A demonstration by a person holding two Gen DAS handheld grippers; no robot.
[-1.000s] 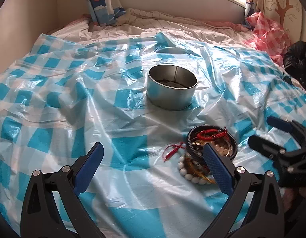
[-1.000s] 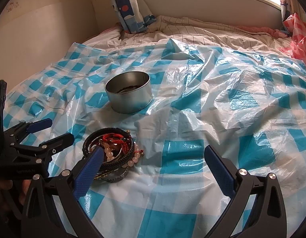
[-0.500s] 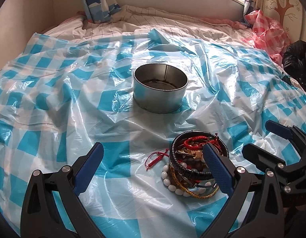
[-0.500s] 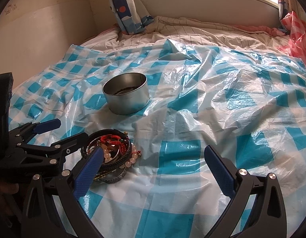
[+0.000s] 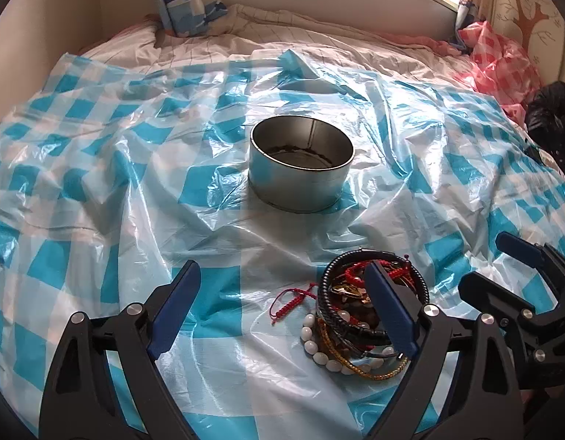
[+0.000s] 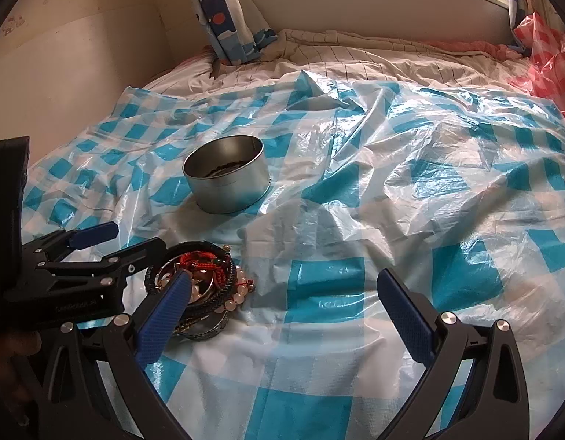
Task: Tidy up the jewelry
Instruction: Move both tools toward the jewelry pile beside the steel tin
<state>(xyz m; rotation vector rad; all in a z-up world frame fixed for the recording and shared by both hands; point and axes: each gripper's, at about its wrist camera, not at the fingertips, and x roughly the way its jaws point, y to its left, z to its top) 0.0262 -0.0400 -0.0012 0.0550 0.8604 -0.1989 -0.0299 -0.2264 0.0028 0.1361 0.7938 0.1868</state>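
A heap of bracelets (image 5: 355, 315) lies on the blue-checked plastic sheet (image 5: 99, 190): black cords, red string, white beads, gold chain. In the left wrist view my left gripper (image 5: 282, 308) hovers at it, its jaws closing but still wide. The right finger (image 5: 388, 308) crosses the heap, and a loose red string bracelet (image 5: 293, 300) lies between the fingers, unpressed. A round metal tin (image 5: 300, 168) stands open farther back. In the right wrist view my right gripper (image 6: 286, 311) is open over bare sheet, with the heap (image 6: 205, 282) beside its left finger, the left gripper (image 6: 135, 238) at the heap's left rim, and the tin (image 6: 225, 179) behind.
The sheet covers a bed with a striped quilt (image 6: 355, 55) behind it. A curtain (image 6: 223, 18) hangs at the back left by the wall. A red-checked bag (image 5: 502, 62) and a black bag (image 5: 553, 117) lie at the right edge. My right gripper (image 5: 484, 262) shows right of the heap.
My left gripper has edged closer to the bracelet heap, and its fingers have drawn in slightly. The right gripper has stayed where it was.
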